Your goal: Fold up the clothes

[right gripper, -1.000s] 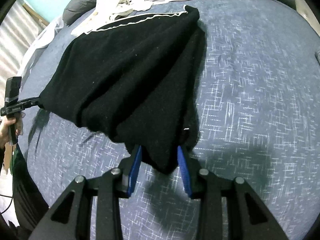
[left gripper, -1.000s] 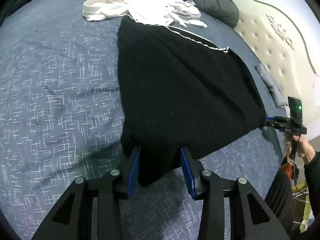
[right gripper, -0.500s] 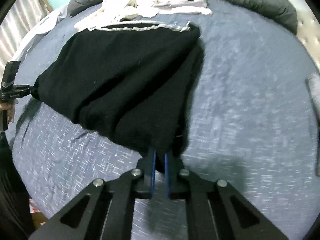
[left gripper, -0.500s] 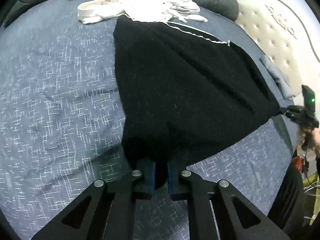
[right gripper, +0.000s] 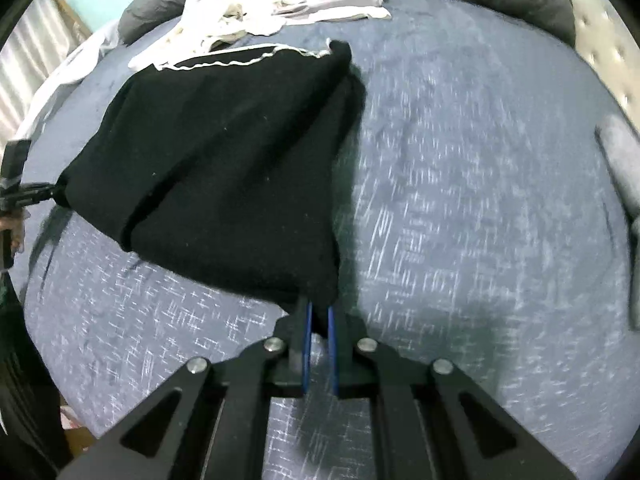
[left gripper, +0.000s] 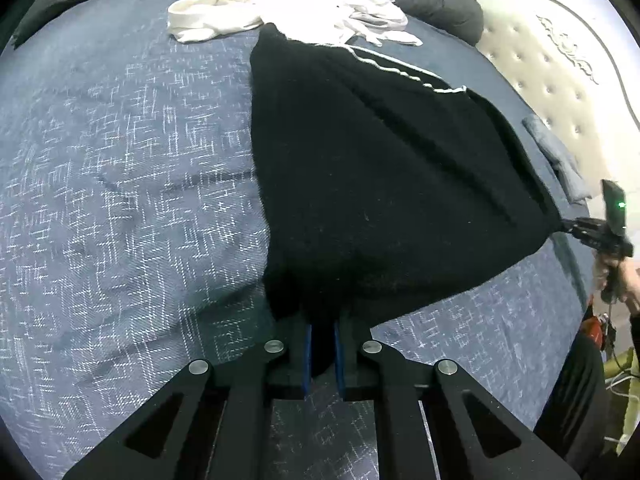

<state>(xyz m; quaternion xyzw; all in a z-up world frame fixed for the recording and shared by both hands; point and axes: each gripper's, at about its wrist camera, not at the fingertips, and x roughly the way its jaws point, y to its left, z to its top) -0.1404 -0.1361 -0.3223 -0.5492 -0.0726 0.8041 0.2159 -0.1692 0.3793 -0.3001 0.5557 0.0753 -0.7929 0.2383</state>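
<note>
A black knitted garment [left gripper: 384, 184] with a thin white trim line lies spread on the blue bedspread [left gripper: 120, 184]. My left gripper [left gripper: 321, 330] is shut on the garment's near corner, black cloth pinched between its blue pads. In the right wrist view the same black garment [right gripper: 224, 160] stretches away to the left, and my right gripper [right gripper: 318, 316] is shut on its other near corner. Each view shows the other gripper at the edge, the right gripper [left gripper: 568, 228] and the left gripper [right gripper: 54, 192], clamped on the cloth. The near hem is pulled taut between them, slightly off the bed.
A heap of white and pale grey clothes [left gripper: 288, 4] lies at the far end of the bed, beside a dark grey pillow [left gripper: 440, 4]. A cream tufted headboard [left gripper: 552, 80] runs along the right. A folded grey-blue cloth [left gripper: 556, 156] lies by it. A person's hand [left gripper: 624, 276] holds the right gripper.
Both grippers have gone from open around the garment's near corners to shut on them. The right gripper has then lifted and pulled its corner, stretching the hem tight.
</note>
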